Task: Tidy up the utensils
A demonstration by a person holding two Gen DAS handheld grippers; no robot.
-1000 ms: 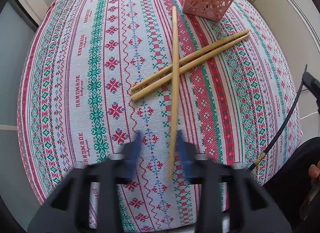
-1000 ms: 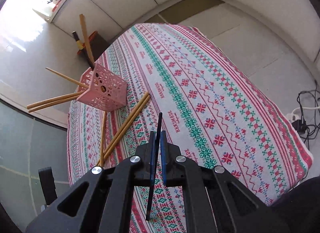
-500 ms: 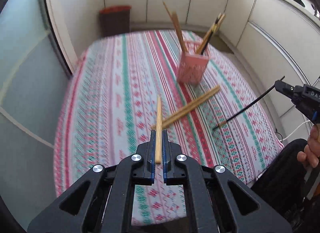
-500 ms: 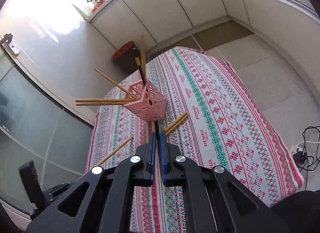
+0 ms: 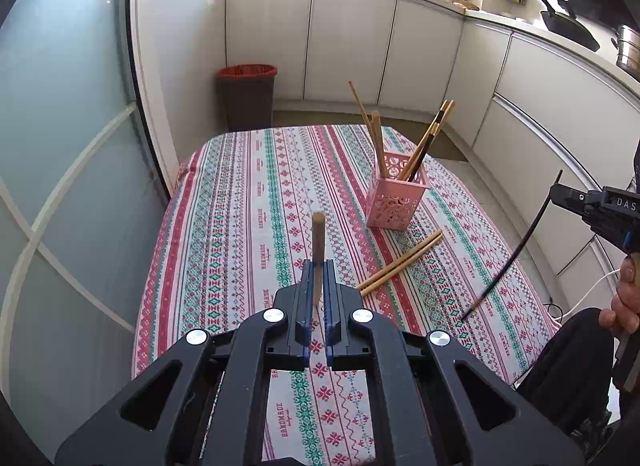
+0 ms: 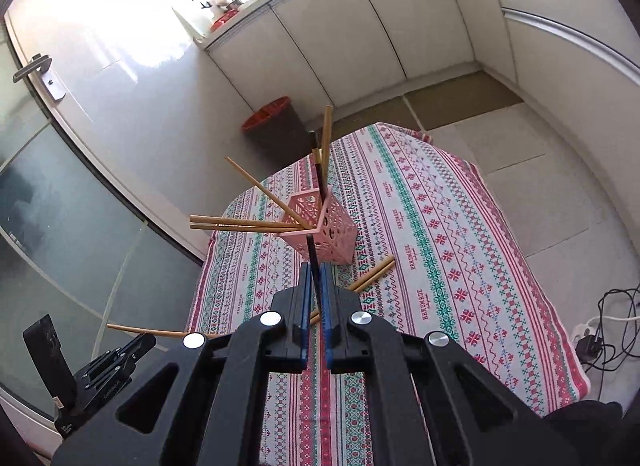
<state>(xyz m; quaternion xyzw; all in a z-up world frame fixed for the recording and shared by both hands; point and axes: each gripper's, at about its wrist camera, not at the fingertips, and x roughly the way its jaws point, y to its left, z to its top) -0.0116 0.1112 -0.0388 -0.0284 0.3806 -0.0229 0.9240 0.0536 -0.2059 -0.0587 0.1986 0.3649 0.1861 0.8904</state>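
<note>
My left gripper (image 5: 318, 266) is shut on a wooden chopstick (image 5: 318, 240), held in the air above the patterned tablecloth (image 5: 248, 225). My right gripper (image 6: 316, 268) is shut on a thin black chopstick (image 6: 312, 252), just short of the pink perforated holder (image 6: 330, 236). The holder (image 5: 396, 201) stands upright on the cloth with several chopsticks leaning out of it. Two wooden chopsticks (image 5: 400, 262) lie side by side on the cloth in front of it. The left wrist view shows the right gripper (image 5: 560, 195) at the right edge with the black chopstick (image 5: 516, 250) hanging from it.
A dark bin (image 5: 247, 93) with a red rim stands on the floor beyond the table's far end. White cabinets run behind and to the right. A glass door (image 5: 60, 145) borders the left side. Cables and a plug strip (image 6: 600, 330) lie on the floor. A person's hand (image 5: 624, 298) grips the right tool.
The left gripper closed on the wooden chopstick that lay across the pair and lifted it off the cloth. Both grippers rose and tilted up, bringing the holder and the room into view.
</note>
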